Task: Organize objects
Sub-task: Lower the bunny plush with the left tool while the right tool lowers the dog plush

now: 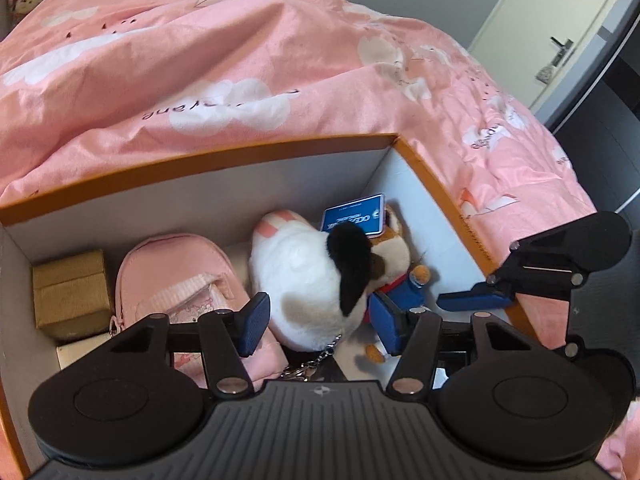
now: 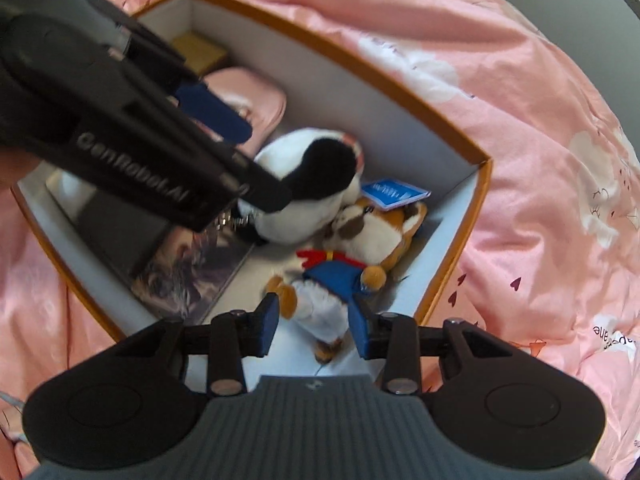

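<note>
Orange-rimmed box [image 1: 240, 152] holds the plushies; left gripper [image 1: 320, 320] loosely straddles the white plush [image 1: 308, 280], right gripper [image 2: 314, 320] unclenched around the fox plush [image 2: 332, 300].

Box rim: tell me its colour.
Orange-brown on the box rim, clearest in the left wrist view.

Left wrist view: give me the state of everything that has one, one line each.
Box: open, no lid on.
White plush: lying in box, between left gripper pads, grip unclear.
Orange plush: lying in box by right gripper.
Pink pouch: in box, closed.
Gold box: closed.
Door: shut.
</note>
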`<state>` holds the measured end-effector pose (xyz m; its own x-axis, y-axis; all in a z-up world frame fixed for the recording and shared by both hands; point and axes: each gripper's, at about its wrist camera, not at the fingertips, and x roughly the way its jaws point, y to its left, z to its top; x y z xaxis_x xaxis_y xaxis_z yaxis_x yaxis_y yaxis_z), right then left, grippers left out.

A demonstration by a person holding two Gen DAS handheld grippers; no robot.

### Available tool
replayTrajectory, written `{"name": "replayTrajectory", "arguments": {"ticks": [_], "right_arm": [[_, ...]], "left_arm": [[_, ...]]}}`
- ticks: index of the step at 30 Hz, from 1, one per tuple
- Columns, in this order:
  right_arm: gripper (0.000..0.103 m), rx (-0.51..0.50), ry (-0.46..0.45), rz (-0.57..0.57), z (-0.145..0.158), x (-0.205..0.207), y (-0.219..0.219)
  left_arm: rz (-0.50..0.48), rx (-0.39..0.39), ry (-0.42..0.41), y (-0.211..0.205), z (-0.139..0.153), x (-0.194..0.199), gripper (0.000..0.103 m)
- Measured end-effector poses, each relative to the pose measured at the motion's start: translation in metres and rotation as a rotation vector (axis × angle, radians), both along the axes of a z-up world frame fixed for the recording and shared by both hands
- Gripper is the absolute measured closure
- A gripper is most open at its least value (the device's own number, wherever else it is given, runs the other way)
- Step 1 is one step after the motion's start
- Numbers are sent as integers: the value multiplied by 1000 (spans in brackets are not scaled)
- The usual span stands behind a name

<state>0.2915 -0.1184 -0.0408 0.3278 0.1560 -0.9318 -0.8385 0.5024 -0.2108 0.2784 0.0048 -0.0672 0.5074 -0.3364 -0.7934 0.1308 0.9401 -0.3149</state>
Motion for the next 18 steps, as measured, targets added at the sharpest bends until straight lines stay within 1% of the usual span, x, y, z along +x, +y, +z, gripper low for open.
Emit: {"name": "replayTrajectory", "arguments": {"ticks": [1,2,3,5,6,8,9,10,13,15,18], "right_arm": [[66,-11,6,1,-3,1,1],[71,-21,7,-1,-5,2,1],[73,-28,10,-4,-8,4,2],[82,-27,26,-9,-11,9,3],[83,-29,25,-15,-12,10,4],[87,-40,4,-5,-13,10,7],[89,-43,-3,1,-15,10,9],[92,-43,-10,5,-16,10,10],[94,-34,-51,14,-18,11,15],[94,-19,-76,-6,-20,16,17],[95,14,-56,-49,-21,22,16]], "left_arm": [[14,0,8,0,-2,0,45],[31,9,21,0,-4,1,54],[45,18,31,0,-6,2,54],[82,0,41,3,-9,0,58],[97,-12,43,3,-10,-1,61],[131,-27,41,4,-11,-5,62],[146,-26,39,3,-11,-6,63],[157,-25,36,2,-12,-7,63],[177,-36,40,0,-13,-6,63],[186,-46,53,0,-15,-4,63],[187,-44,54,-2,-15,-4,63]]}}
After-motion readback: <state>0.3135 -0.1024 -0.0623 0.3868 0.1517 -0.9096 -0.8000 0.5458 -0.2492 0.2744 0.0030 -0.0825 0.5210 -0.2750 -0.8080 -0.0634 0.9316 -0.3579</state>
